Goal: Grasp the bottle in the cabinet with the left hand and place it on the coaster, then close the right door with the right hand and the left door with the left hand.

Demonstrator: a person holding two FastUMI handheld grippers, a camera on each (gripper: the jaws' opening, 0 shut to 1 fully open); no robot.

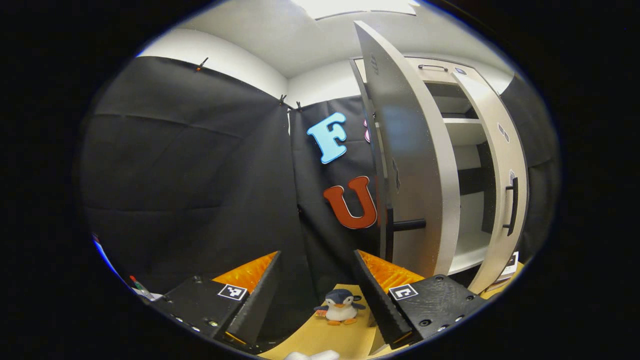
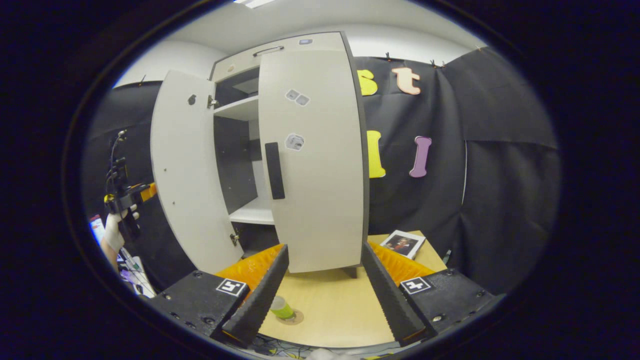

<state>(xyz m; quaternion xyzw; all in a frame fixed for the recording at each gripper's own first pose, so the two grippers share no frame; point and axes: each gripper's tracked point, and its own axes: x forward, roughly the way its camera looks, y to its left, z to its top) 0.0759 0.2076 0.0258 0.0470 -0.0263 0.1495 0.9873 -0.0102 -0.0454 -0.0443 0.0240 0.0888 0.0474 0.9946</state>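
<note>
bottle (image 2: 282, 307) sits on the coaster (image 2: 292, 317) on the tabletop (image 2: 330, 305). both claws — left claw (image 1: 317, 295), right claw (image 2: 325, 295) — gape empty. left door (image 1: 405, 165) stands wide — swung carelessly, it may sweep the penguin toy (image 1: 341, 307).

The counter (image 2: 340, 305) carries the cabinet (image 2: 310, 160), a bottle (image 2: 281, 308) upright on what looks like a coaster (image 2: 295, 317), a picture card (image 2: 403, 244) beside the cabinet, and a toy penguin (image 1: 340, 306).
</note>
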